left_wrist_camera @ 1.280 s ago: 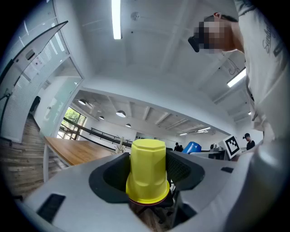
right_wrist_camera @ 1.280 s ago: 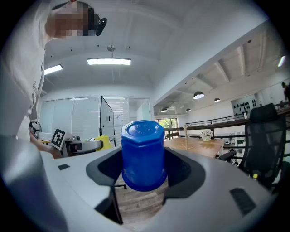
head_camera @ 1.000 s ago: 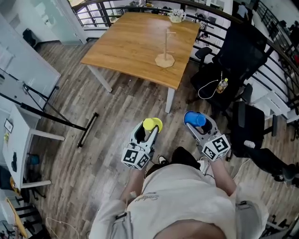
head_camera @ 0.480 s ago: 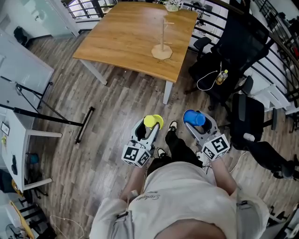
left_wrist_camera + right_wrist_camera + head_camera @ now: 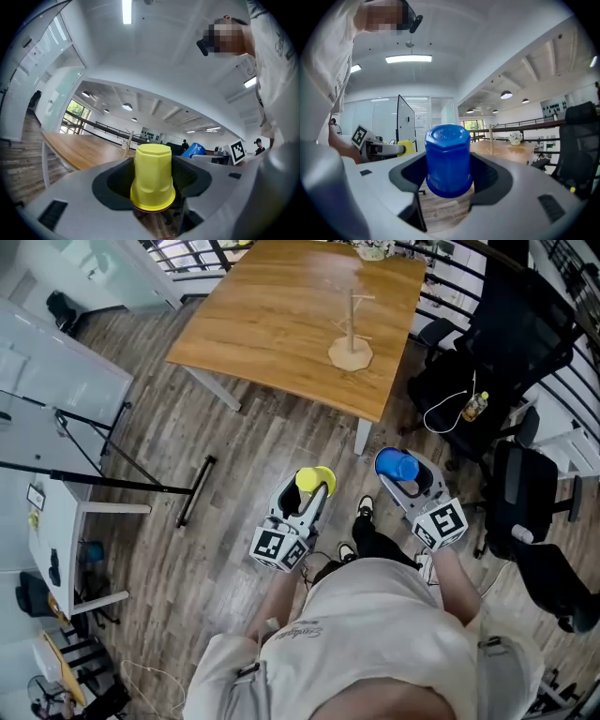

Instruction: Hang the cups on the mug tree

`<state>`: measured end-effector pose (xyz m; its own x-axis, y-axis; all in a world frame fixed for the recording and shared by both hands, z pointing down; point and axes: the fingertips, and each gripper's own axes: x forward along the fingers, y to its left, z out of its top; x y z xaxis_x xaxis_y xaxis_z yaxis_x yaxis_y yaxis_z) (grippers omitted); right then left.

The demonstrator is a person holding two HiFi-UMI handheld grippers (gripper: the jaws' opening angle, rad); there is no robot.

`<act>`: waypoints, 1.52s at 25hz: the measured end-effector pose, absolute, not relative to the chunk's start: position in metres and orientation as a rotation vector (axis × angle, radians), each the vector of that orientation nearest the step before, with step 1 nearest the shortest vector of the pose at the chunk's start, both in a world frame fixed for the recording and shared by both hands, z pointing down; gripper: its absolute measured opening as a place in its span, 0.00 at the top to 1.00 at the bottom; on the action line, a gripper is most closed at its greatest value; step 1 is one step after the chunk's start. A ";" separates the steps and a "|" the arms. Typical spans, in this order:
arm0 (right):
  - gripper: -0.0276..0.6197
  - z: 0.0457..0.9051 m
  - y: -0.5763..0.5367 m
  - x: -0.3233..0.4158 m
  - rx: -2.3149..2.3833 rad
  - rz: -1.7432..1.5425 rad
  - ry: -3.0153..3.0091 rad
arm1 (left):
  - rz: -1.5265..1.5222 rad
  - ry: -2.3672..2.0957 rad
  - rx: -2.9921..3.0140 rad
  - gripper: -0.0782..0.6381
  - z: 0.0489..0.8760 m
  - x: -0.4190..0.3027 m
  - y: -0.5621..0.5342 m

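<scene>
The left gripper (image 5: 307, 491) has its jaws pressed against the sides of a yellow cup (image 5: 152, 173), which sits between them with its wider rim toward the gripper's camera and its closed, faceted end pointing away. The right gripper (image 5: 406, 480) pinches a blue cup (image 5: 447, 157) the same way, rim near the camera and flat closed end outward. In the head view both tools are held side by side in front of the person's body, over a grey wood-plank floor (image 5: 234, 465), the yellow cup at the left and the blue one at the right, a little apart from each other (each gripper's camera also catches the other cup off to the side). The marker cubes (image 5: 278, 547) sit at the rear of the grippers, close to the person's light shirt (image 5: 375, 643). Ahead stands a wooden table (image 5: 272, 324) on white legs, and on it, near its right side, the mug tree (image 5: 352, 332) stands upright on a flat base, well apart from both cups. To the right of the table are black office chairs (image 5: 511, 343); one seat carries a small bottle (image 5: 474, 406) and a loop of white cable (image 5: 445, 413). A black bar (image 5: 195, 491) lies on the floor to the left, beside a white desk (image 5: 56, 390).
</scene>
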<state>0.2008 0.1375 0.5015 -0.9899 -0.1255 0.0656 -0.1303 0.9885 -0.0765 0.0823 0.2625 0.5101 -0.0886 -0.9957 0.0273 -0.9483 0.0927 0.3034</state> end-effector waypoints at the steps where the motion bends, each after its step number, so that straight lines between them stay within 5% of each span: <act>1: 0.54 0.499 0.129 0.194 0.188 0.090 -3.082 | -0.291 -2.138 1.953 0.54 0.512 0.078 0.253; 20: 0.54 0.545 -0.001 0.134 0.207 0.287 -3.068 | -0.278 -2.095 2.051 0.54 0.487 0.025 0.128; 38: 0.54 0.512 -0.027 0.001 0.394 0.209 -3.043 | -0.330 -2.001 2.178 0.54 0.468 -0.126 0.092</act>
<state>0.0010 -0.0270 0.5122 -0.9650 -0.2490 0.0826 -0.2579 0.9580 -0.1256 -0.1261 0.0920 0.4679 0.0774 -0.9957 -0.0502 -0.9593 -0.0881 0.2685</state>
